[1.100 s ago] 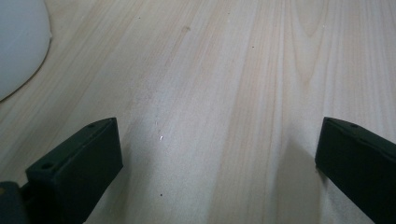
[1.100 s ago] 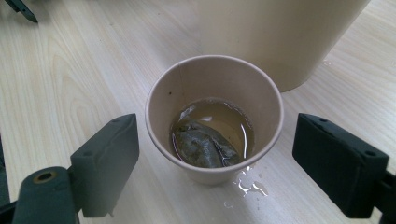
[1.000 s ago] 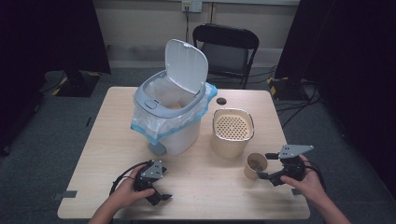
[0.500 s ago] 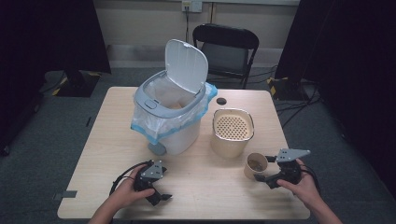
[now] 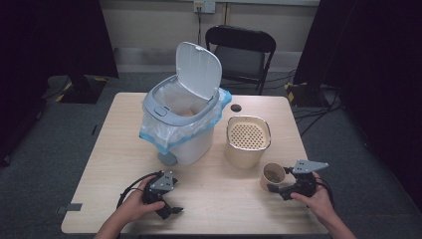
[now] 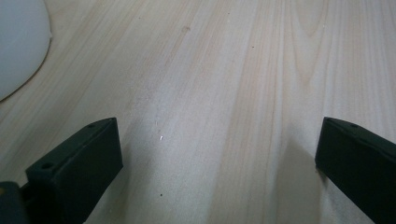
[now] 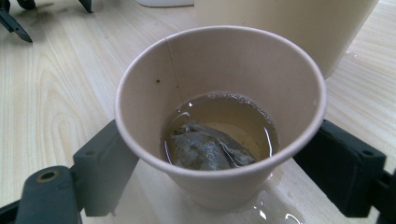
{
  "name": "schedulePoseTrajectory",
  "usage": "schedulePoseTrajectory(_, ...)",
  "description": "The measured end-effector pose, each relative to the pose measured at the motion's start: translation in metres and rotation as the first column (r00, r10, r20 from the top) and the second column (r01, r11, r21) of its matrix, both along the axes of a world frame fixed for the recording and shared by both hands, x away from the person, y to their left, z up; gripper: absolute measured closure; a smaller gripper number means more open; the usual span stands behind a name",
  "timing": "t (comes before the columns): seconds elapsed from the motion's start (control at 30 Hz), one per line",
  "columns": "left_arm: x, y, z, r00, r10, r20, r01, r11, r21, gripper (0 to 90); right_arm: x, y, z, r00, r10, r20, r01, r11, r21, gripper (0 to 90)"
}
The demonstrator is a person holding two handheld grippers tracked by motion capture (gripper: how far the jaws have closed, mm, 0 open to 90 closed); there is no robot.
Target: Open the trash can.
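Note:
A tan paper cup stands on the wooden table at the front right. It holds pale tea and a soaked tea bag. My right gripper lies level beside it, with one jaw on each side of the cup's lower wall. The jaws have just been closing on the cup between them, but I see no squeeze on the wall. My left gripper rests at the front left, and its jaws stand wide open over bare wood.
A white lidded bin with a blue liner stands open at mid-table. A beige container with a perforated insert is just behind the cup. A small spill wets the table at the cup's base. A black chair stands beyond the table.
My right hand has sunk toward the table beside the cup, and its jaws now flank the cup lower down. The left hand has stayed put.

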State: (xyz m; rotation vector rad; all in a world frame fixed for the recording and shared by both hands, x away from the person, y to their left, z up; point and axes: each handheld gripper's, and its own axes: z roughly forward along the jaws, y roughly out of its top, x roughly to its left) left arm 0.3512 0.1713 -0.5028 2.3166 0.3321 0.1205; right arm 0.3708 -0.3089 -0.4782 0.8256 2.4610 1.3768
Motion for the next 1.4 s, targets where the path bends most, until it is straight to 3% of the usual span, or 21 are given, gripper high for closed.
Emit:
schedulePoseTrajectory(0.47, 0.0, 0.0, 0.0, 1.0, 0.0, 0.0, 0.0, 1.0, -0.001, 0.0, 0.004, 0.001, -0.008, 0.9994, 0.024, 0.025, -0.025, 0.999, 0.046, 20.7)
schedulePoseTrajectory(0.83, 0.0, 0.0, 0.0, 1.0, 0.001, 0.001, -0.001, 1.0, -0.001, 0.0, 0.008, 0.008, -0.009, 0.9981, 0.041, 0.046, -0.043, 0.998, 0.04, 23.1)
schedulePoseTrajectory(1.17, 0.0, 0.0, 0.0, 1.0, 0.002, 0.001, -0.002, 1.0, 0.0, 0.0, 0.009, 0.007, -0.015, 0.9971, 0.05, 0.057, -0.055, 0.995, 0.085, 24.3)
schedulePoseTrajectory(1.4, 0.0, 0.0, 0.0, 1.0, -0.001, 0.001, 0.001, 1.0, -0.001, 0.0, 0.009, 0.006, -0.014, 0.9972, 0.048, 0.057, -0.053, 0.995, 0.08, 25.7)
